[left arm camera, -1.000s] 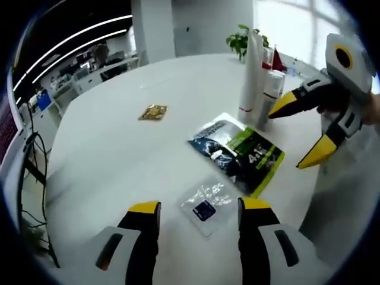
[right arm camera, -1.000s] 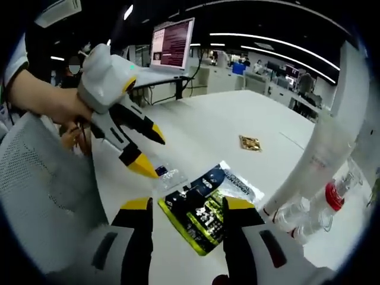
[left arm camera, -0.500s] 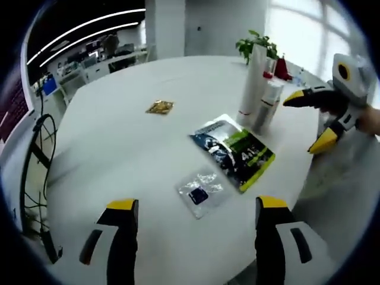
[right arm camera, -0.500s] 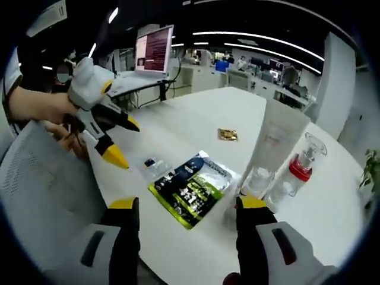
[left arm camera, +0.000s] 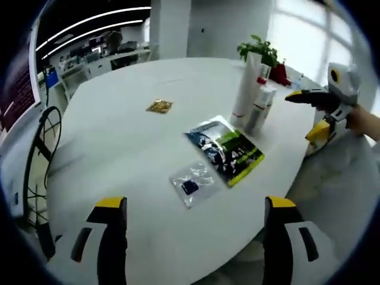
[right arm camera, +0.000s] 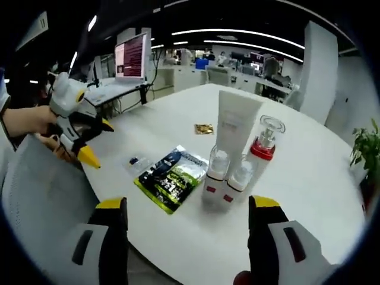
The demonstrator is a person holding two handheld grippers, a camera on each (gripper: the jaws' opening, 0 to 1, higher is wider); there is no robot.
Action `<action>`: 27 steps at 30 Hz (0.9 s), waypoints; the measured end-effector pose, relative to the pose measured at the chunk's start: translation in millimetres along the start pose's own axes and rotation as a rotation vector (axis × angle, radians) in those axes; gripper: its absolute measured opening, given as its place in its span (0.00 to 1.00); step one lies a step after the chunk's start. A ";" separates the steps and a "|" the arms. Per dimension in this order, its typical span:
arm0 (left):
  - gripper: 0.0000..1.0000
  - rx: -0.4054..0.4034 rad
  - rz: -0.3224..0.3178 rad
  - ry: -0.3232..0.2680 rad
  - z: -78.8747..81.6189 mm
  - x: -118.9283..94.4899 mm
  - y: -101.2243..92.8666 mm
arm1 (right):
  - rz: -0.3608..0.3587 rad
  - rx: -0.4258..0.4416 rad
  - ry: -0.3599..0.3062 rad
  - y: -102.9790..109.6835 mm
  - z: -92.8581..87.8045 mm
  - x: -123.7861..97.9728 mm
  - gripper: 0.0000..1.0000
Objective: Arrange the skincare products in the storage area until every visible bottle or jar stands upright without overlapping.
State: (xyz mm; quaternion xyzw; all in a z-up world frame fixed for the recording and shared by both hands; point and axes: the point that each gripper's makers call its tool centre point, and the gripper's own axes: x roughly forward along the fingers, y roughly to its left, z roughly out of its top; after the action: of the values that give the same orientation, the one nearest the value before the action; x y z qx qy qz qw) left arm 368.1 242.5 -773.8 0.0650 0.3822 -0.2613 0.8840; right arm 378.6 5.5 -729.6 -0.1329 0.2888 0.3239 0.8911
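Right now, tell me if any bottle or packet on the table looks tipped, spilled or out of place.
No bottle is tipped or spilled: the white tube, the red-collared pump bottle and two small bottles stand upright in a tight cluster. The dark green packet, clear sachet and gold sachet lie flat apart from them.

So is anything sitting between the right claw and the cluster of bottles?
Nothing visible. In the right gripper view, bare table lies between the open right claw and the upright bottles; the dark pouch lies off to their left.
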 end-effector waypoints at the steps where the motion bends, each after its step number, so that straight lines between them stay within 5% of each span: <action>1: 0.94 -0.002 -0.003 -0.004 0.6 -3.1 -2.9 | 0.001 0.002 0.003 -0.6 -1.2 -1.0 0.85; 13: 0.99 -0.010 -0.008 -0.006 -5.2 -13.5 -12.6 | 0.018 0.050 0.041 -1.8 -15.6 -13.5 0.99; 27: 0.99 0.008 0.026 0.014 -9.0 -14.4 -6.4 | 0.040 0.128 0.041 -1.8 -22.5 -15.7 0.99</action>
State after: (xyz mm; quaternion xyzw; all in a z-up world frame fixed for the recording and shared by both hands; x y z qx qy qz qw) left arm 350.9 245.8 -769.4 0.0752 0.3866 -0.2509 0.8843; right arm 360.4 -13.3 -738.0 -0.0765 0.3297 0.3198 0.8849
